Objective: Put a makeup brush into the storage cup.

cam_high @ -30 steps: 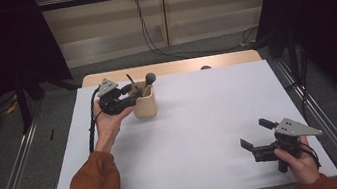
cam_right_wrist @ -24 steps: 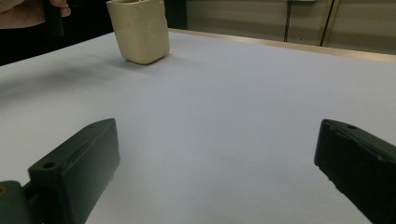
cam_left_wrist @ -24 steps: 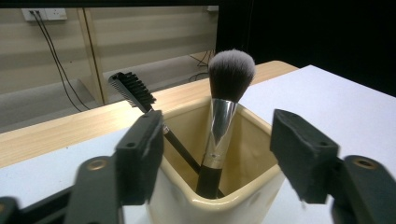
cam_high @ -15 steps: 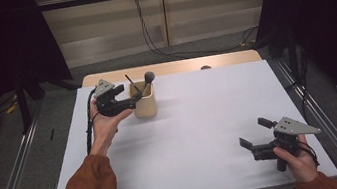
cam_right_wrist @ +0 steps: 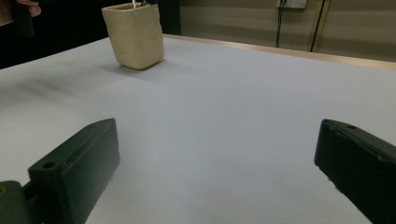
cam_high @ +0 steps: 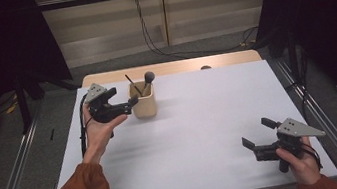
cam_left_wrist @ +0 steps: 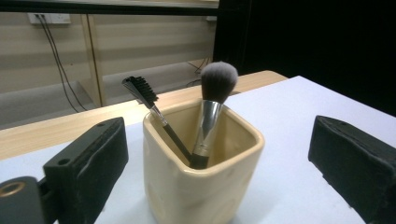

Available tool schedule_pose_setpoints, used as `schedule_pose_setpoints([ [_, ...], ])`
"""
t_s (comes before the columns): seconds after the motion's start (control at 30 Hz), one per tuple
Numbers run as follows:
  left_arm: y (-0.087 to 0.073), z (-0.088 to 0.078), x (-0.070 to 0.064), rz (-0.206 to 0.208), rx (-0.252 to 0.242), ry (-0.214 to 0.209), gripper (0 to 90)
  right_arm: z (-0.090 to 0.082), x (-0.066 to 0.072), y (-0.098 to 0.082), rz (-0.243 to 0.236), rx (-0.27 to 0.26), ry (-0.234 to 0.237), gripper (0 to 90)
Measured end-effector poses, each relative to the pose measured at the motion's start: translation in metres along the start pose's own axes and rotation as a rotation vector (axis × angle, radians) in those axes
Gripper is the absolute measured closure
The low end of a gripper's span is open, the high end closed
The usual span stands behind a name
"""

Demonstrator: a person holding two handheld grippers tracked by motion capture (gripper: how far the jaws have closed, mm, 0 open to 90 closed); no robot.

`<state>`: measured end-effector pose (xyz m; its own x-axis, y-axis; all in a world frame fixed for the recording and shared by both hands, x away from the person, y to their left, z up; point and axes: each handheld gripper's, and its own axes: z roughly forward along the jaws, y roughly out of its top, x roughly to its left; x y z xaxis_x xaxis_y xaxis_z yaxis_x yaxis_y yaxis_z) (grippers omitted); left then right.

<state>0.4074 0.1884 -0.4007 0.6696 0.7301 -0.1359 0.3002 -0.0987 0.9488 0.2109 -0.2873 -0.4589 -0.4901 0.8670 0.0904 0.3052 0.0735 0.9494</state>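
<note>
Since a second ago the left gripper [cam_high: 124, 98] has drawn back from the cream cup [cam_high: 143, 100], its jaws having just been opening; they now stand wide with nothing pressed. Nearest, the right gripper [cam_high: 259, 133] rests open above the white table [cam_high: 203, 135]. Farther off, the cup holds a powder brush [cam_left_wrist: 212, 105] and a comb brush [cam_left_wrist: 148, 103].

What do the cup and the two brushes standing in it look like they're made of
The cup looks like glazed ceramic: cream, thick-walled, with a soft sheen and slightly uneven sides. The round brush has soft grey bristles, probably synthetic, a shiny metal collar and a dark handle. The small comb brush looks like black plastic, with stiff teeth on a thin dark stem.
</note>
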Motion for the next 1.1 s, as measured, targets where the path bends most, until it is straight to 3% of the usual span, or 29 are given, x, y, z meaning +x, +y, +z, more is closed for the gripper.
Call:
schedule_pose_setpoints([
  [0.23, -0.007, -0.017, -0.006, 0.037, -0.018, -0.036, 2.0, -0.002, -0.001, 0.0, 0.013, -0.001, -0.011, 0.0],
  [0.53, -0.016, -0.036, -0.013, 0.038, 0.001, -0.047, 1.8, -0.002, 0.0, -0.001, 0.002, 0.0, -0.013, 0.0],
  [0.73, -0.023, -0.049, -0.016, 0.05, 0.008, -0.02, 2.0, -0.002, 0.0, -0.001, 0.002, 0.003, -0.014, 0.0],
  [1.1, -0.036, -0.075, -0.024, 0.043, 0.001, -0.013, 2.1, -0.002, 0.001, -0.001, -0.001, 0.004, -0.014, 0.0],
])
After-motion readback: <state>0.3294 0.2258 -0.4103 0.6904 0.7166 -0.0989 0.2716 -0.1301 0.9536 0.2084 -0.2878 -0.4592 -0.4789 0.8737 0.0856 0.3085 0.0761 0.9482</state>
